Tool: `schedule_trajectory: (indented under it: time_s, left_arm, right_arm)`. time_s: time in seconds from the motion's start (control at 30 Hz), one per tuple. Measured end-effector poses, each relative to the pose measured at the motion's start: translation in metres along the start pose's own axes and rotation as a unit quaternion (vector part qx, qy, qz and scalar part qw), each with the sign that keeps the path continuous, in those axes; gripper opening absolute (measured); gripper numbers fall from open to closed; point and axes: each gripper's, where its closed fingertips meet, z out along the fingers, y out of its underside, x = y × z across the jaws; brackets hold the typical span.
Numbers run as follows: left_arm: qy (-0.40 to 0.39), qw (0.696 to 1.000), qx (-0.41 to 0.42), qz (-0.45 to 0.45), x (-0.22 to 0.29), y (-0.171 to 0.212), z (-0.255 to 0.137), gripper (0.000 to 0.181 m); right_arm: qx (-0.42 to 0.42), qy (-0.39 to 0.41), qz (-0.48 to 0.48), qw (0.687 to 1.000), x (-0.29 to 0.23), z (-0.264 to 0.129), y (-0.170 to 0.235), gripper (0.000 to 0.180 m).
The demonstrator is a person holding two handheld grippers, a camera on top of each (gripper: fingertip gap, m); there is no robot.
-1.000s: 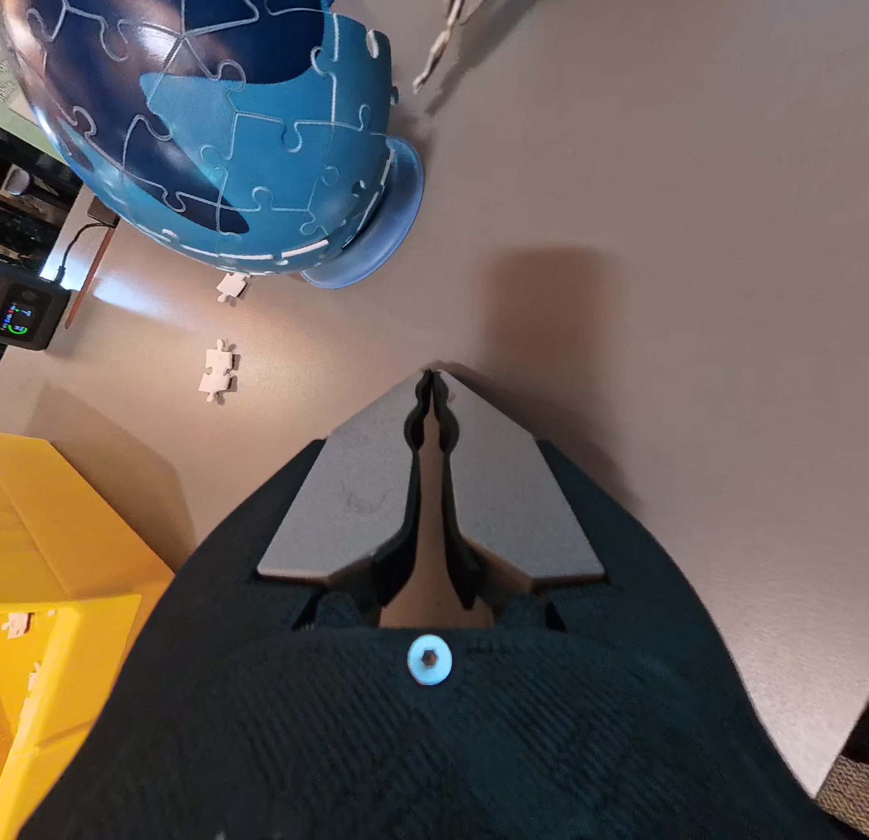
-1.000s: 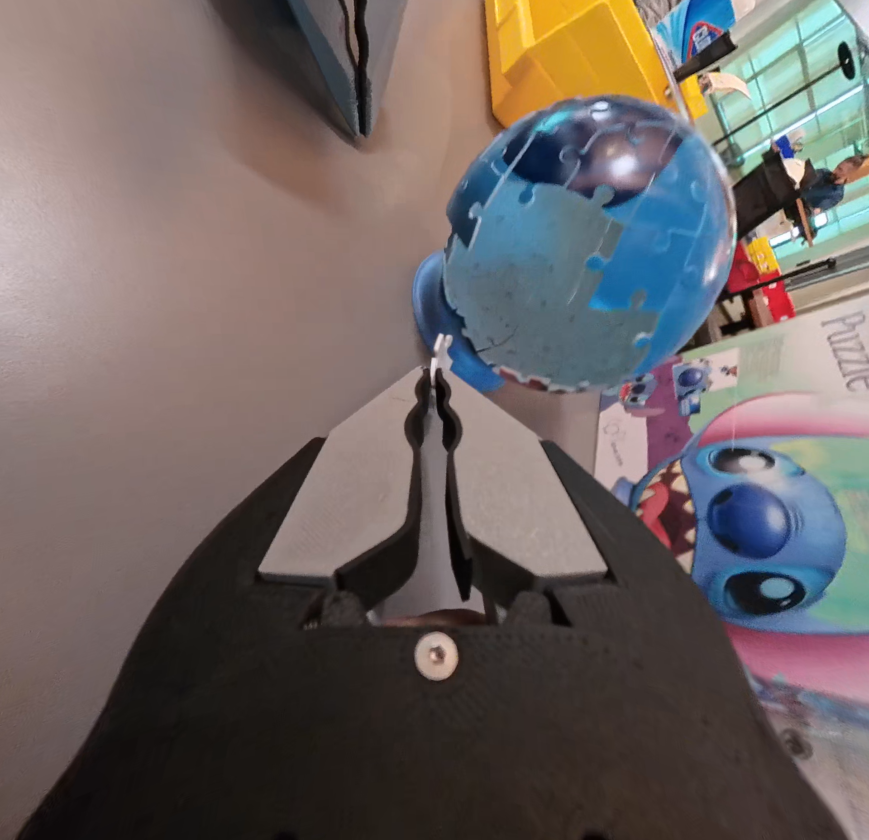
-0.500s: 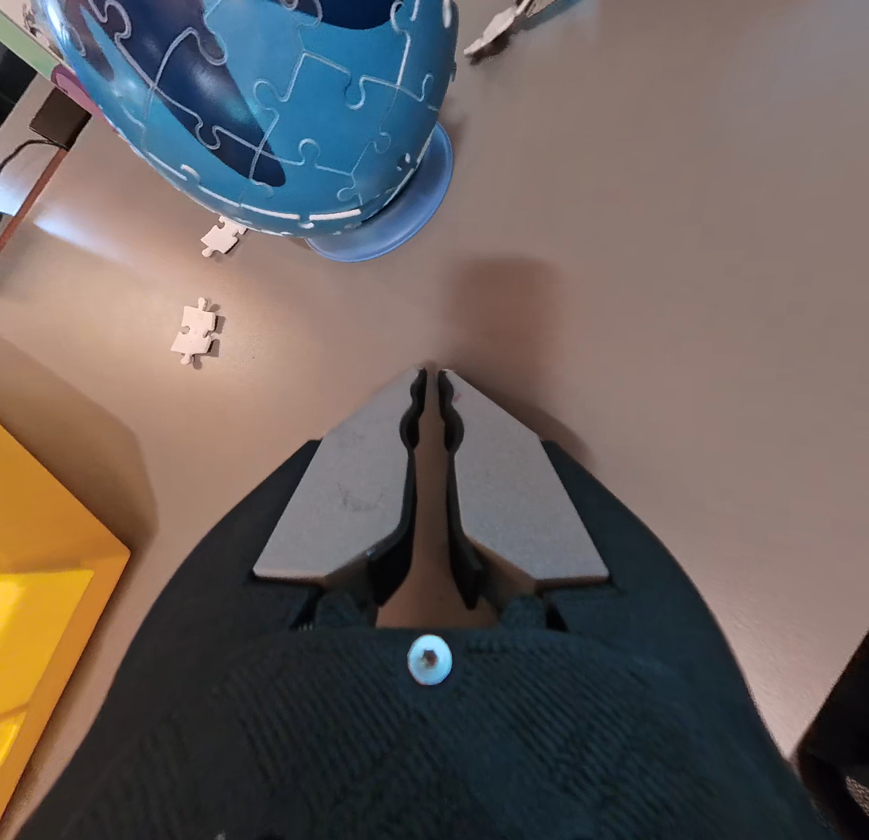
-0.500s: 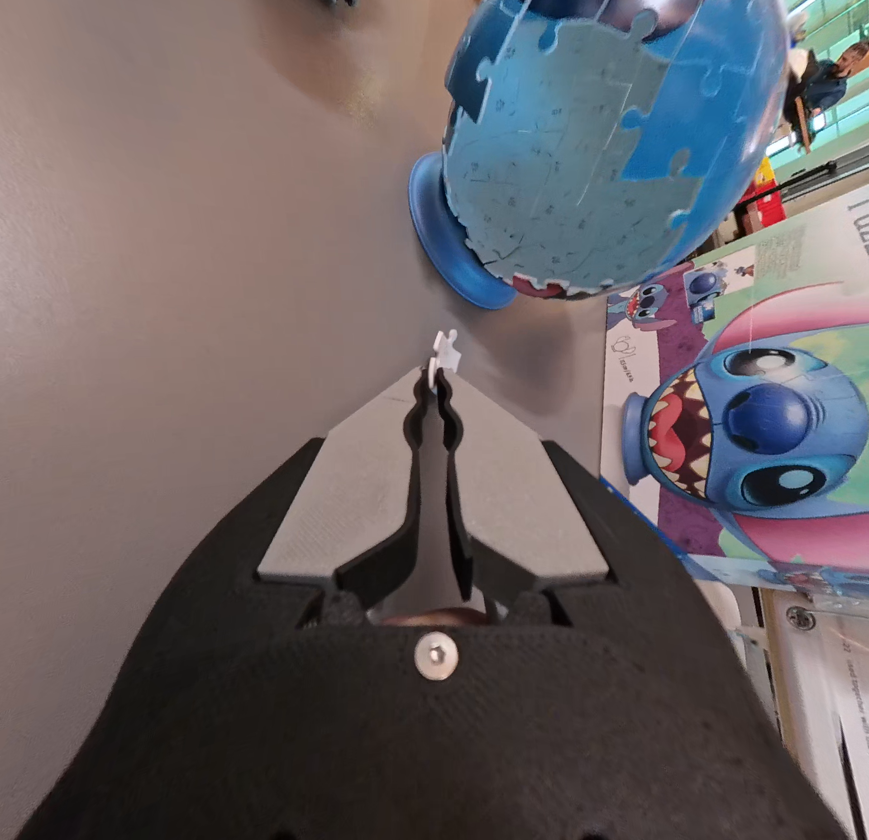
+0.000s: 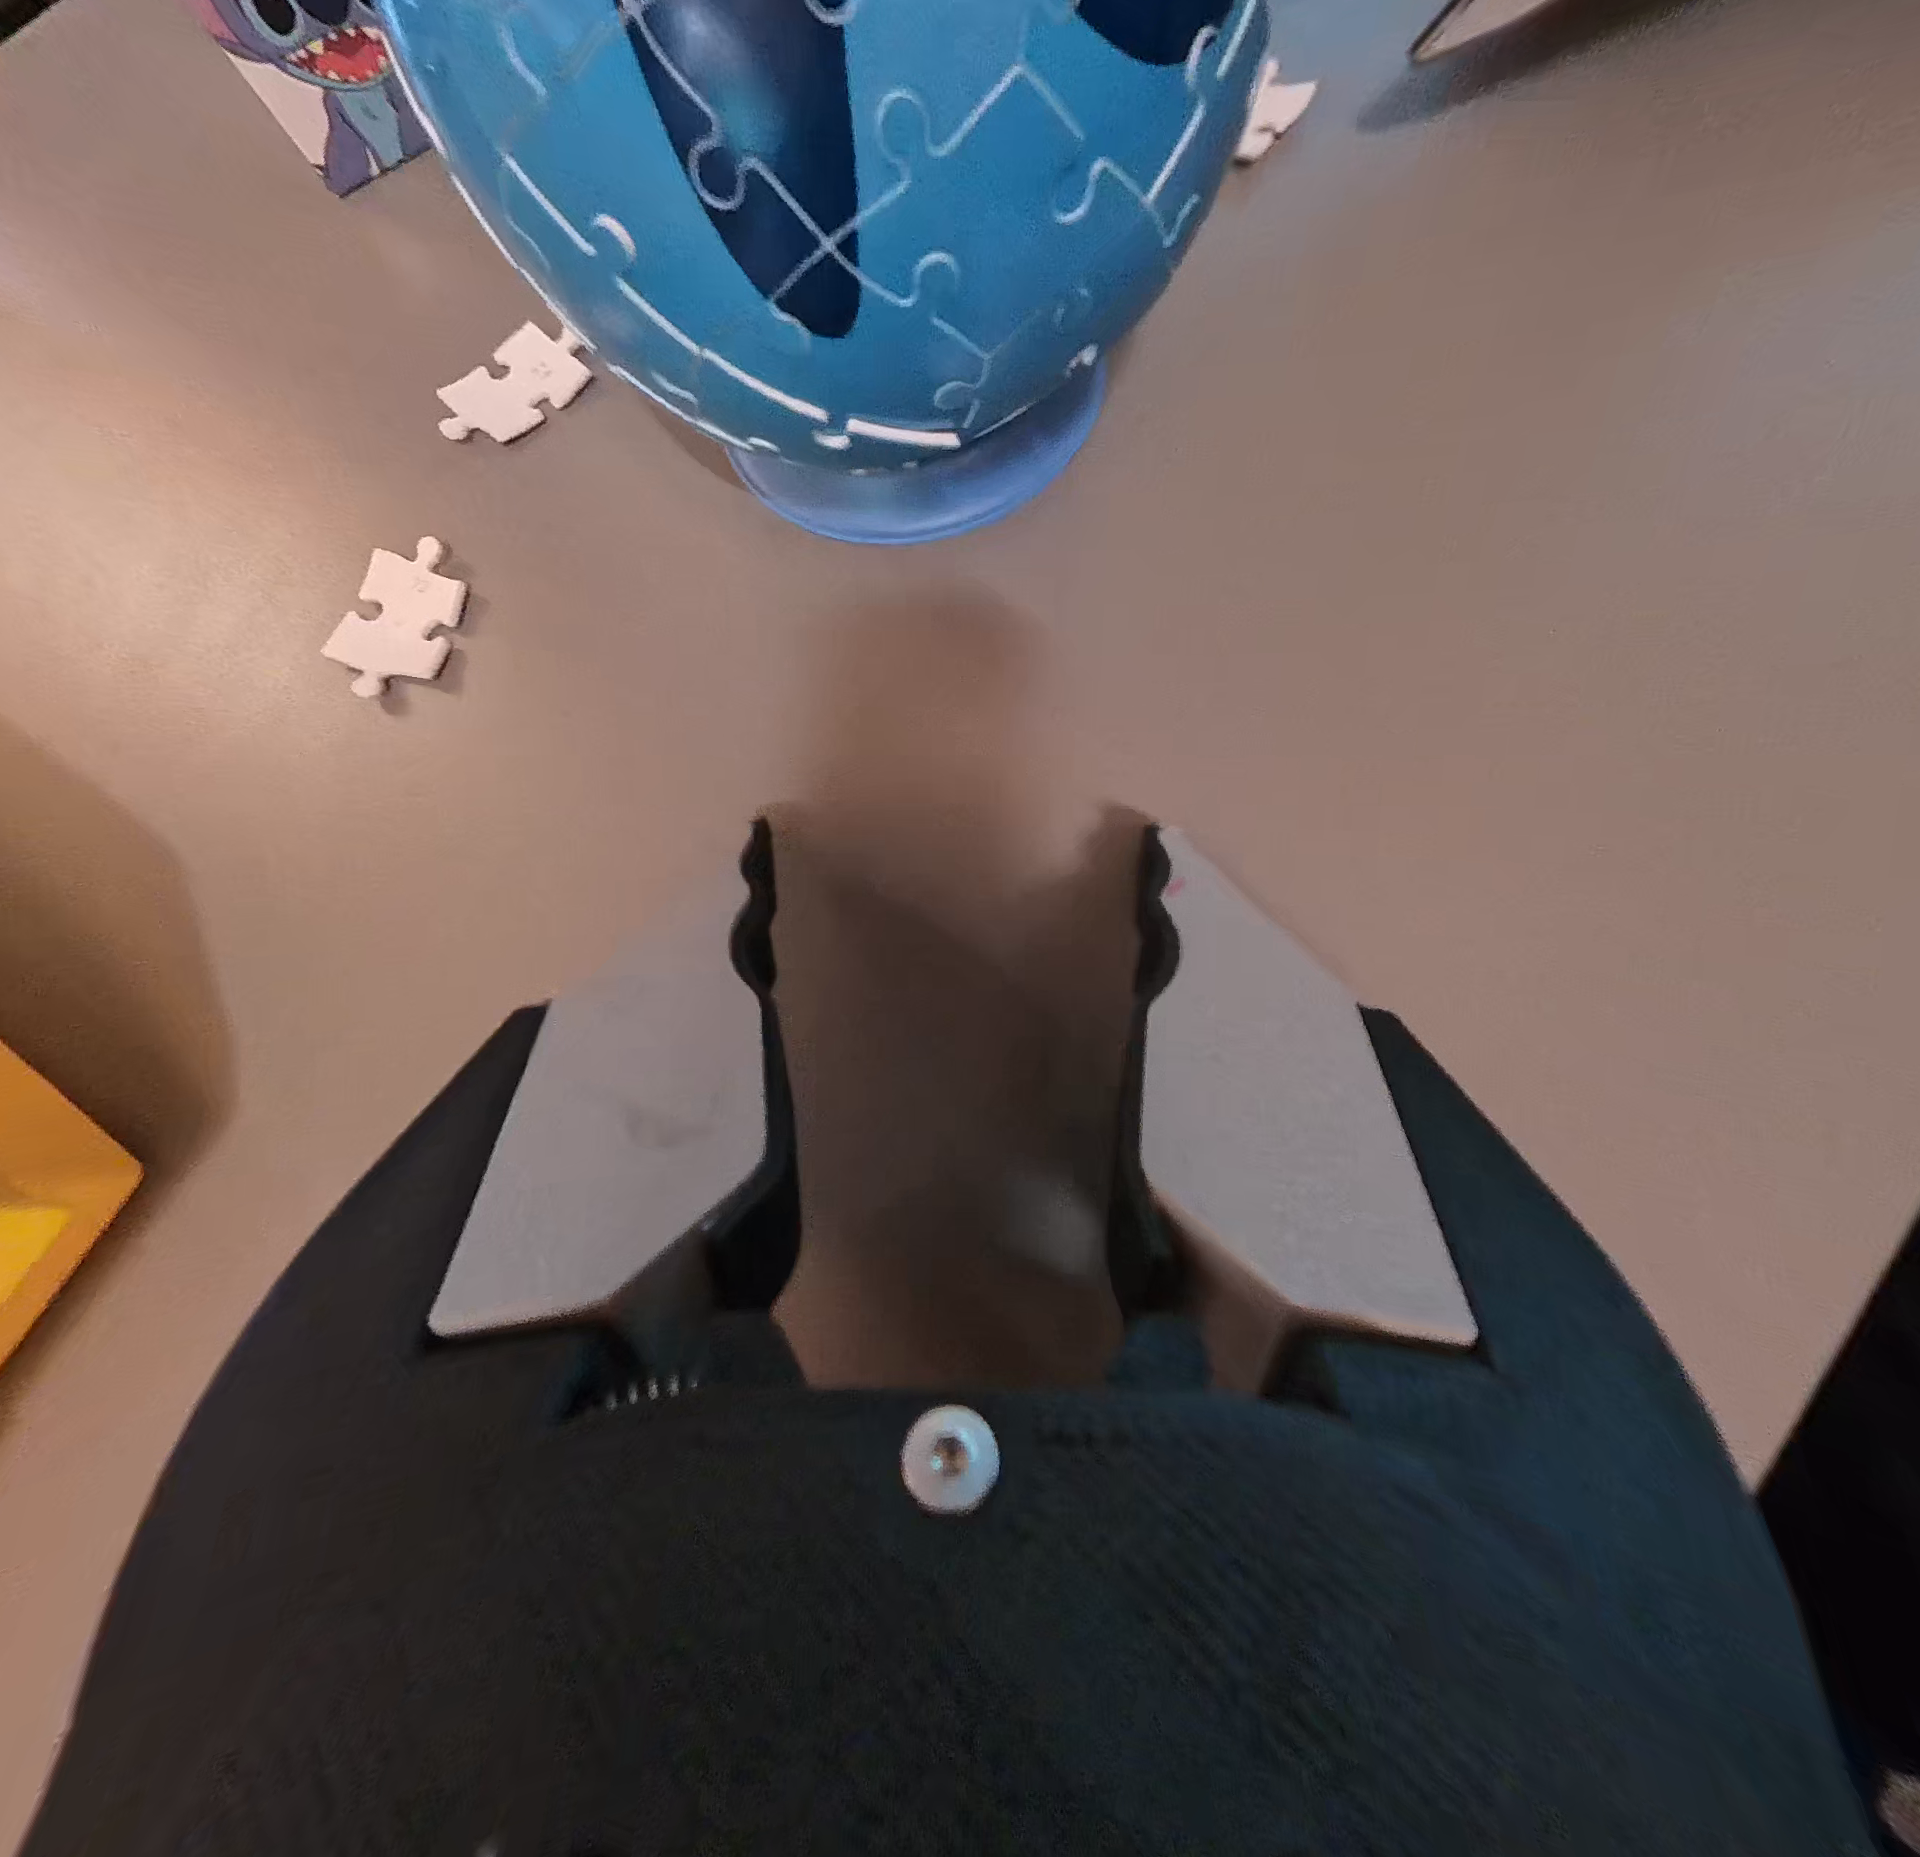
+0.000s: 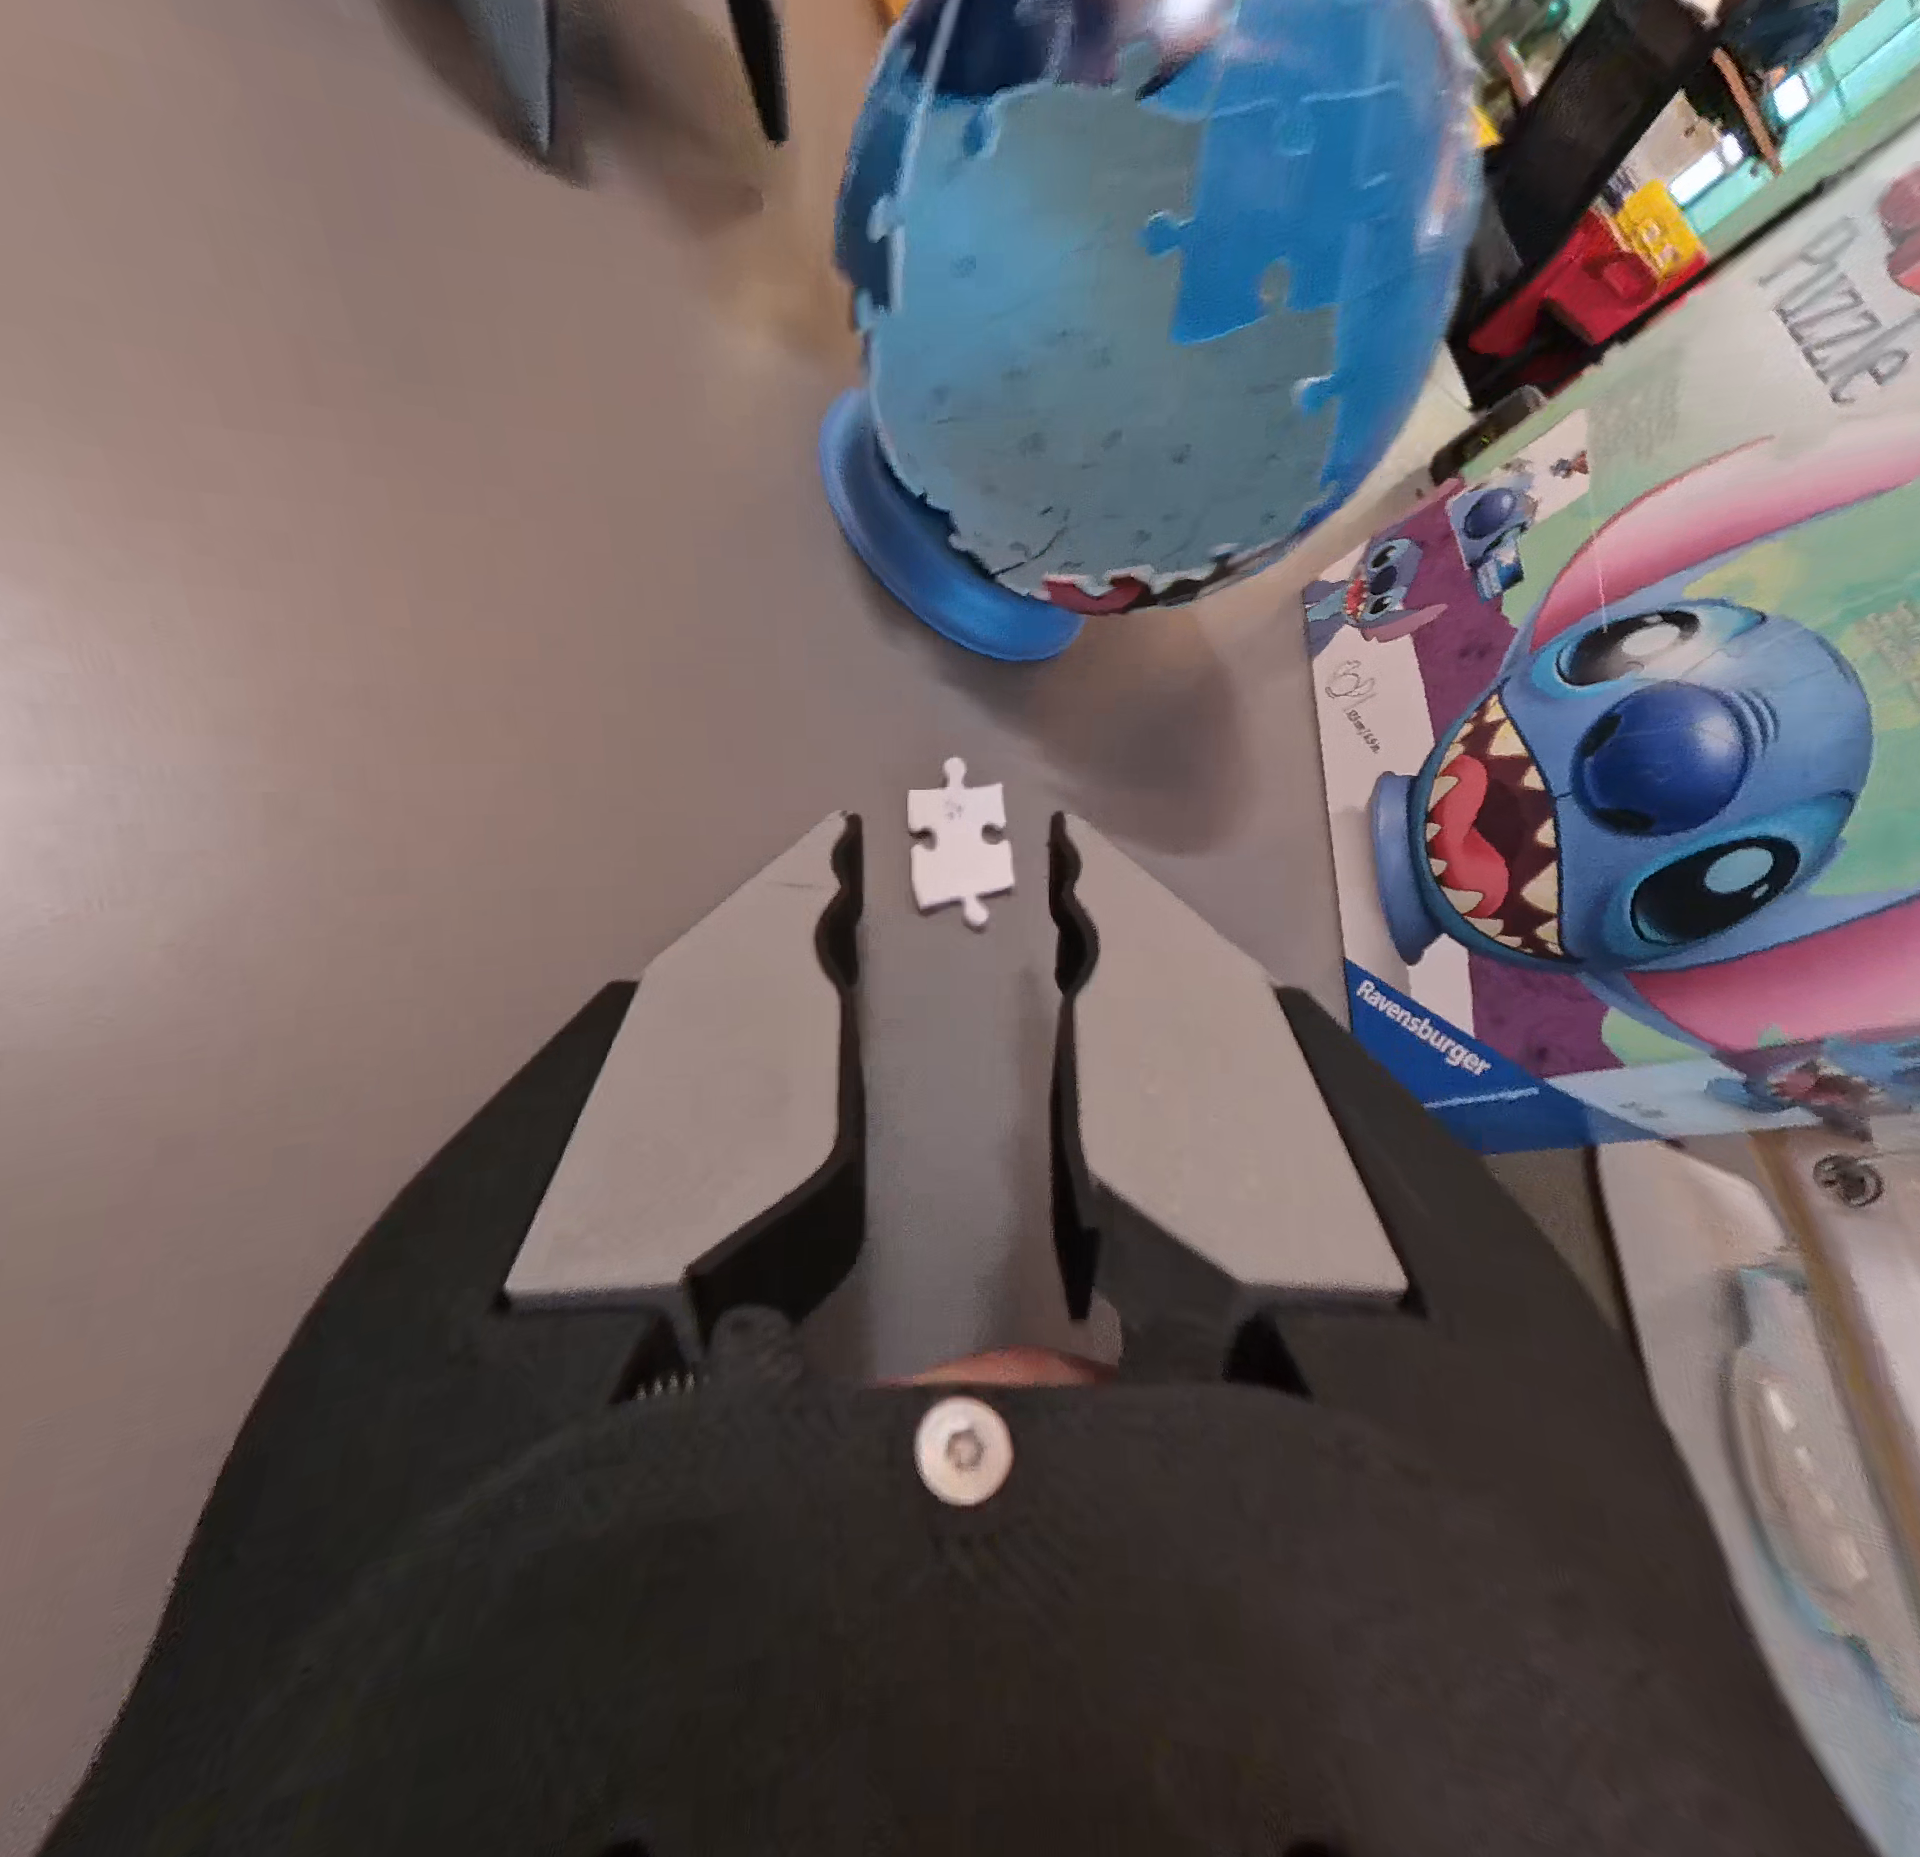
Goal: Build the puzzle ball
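The blue puzzle ball (image 5: 831, 197) stands on its blue ring base (image 5: 914, 498) on the grey table, with an open gap in its shell. It also shows in the right wrist view (image 6: 1122, 280). My left gripper (image 5: 951, 841) is open and empty, a short way in front of the base. My right gripper (image 6: 954, 831) is open. A white puzzle piece (image 6: 961, 851) lies flat on the table between its fingertips, touching neither. Two white pieces (image 5: 400, 618) (image 5: 514, 384) lie left of the ball, and another (image 5: 1273, 103) lies behind it on the right.
The puzzle box (image 6: 1662, 768) lies right of the ball and also shows in the left wrist view (image 5: 312, 51). A yellow bin corner (image 5: 52, 1215) is at the left. The table edge (image 5: 1818, 1340) runs at the lower right. The other gripper (image 6: 644, 31) shows beyond the ball.
Both grippers have opened. The right one let go of the white piece, which now lies on the table. The left gripper swung round to face the ball's base.
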Motion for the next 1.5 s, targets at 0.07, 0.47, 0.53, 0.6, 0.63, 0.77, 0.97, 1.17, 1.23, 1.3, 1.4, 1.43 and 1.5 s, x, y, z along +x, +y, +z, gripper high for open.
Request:
schedule_trajectory:
  time_s: [0.07,0.47,0.53,0.6,0.63,0.77,0.97,1.17,1.23,1.3,1.4,1.43,1.5]
  left_arm:
    - [-0.004,1.000,0.010,0.007,-0.004,-0.005,0.000,0.072]
    - [0.060,0.990,0.000,0.130,-0.032,-0.056,0.001,0.102]
    - [0.069,0.986,-0.012,0.150,-0.038,-0.062,0.003,0.102]
    - [0.070,0.984,-0.020,0.164,-0.047,-0.071,0.009,0.104]
    - [0.075,0.983,-0.024,0.169,-0.047,-0.072,0.011,0.104]
    - [0.091,0.978,-0.029,0.188,-0.044,-0.076,0.018,0.104]
    - [0.123,0.972,-0.028,0.200,-0.031,-0.073,0.024,0.104]
    - [0.103,0.966,-0.036,0.233,-0.041,-0.073,0.019,0.103]
    - [0.107,0.965,-0.041,0.235,-0.050,-0.081,0.010,0.103]
    - [0.108,0.960,-0.055,0.254,-0.057,-0.090,0.002,0.103]
    - [0.122,0.943,-0.078,0.299,-0.052,-0.112,-0.002,0.104]
    - [0.130,0.935,-0.093,0.315,-0.049,-0.115,-0.002,0.104]
    - [0.149,0.916,-0.134,0.348,-0.042,-0.115,0.002,0.105]
  right_arm:
    - [0.018,0.007,0.047,0.999,0.010,-0.002,-0.008,0.039]
    - [0.059,-0.065,0.288,0.954,0.044,0.039,-0.028,0.074]
    - [0.067,-0.069,0.303,0.948,0.053,0.043,-0.027,0.074]
    - [0.074,-0.081,0.332,0.937,0.062,0.051,-0.027,0.073]
    - [0.076,-0.089,0.348,0.930,0.064,0.054,-0.028,0.072]
    - [0.079,-0.105,0.376,0.917,0.066,0.065,-0.036,0.063]
    - [0.007,-0.108,0.335,0.936,0.046,0.067,-0.023,0.064]
    - [-0.004,-0.104,0.291,0.951,0.038,0.030,-0.007,0.067]
    - [0.006,-0.091,0.298,0.950,0.040,0.021,-0.006,0.067]
    - [0.021,-0.090,0.306,0.948,0.040,0.015,-0.008,0.067]
    - [0.032,-0.110,0.316,0.942,0.033,0.013,-0.013,0.069]
    - [0.034,-0.118,0.313,0.942,0.028,0.012,-0.016,0.069]
    - [0.024,-0.121,0.305,0.944,0.018,0.013,-0.015,0.070]
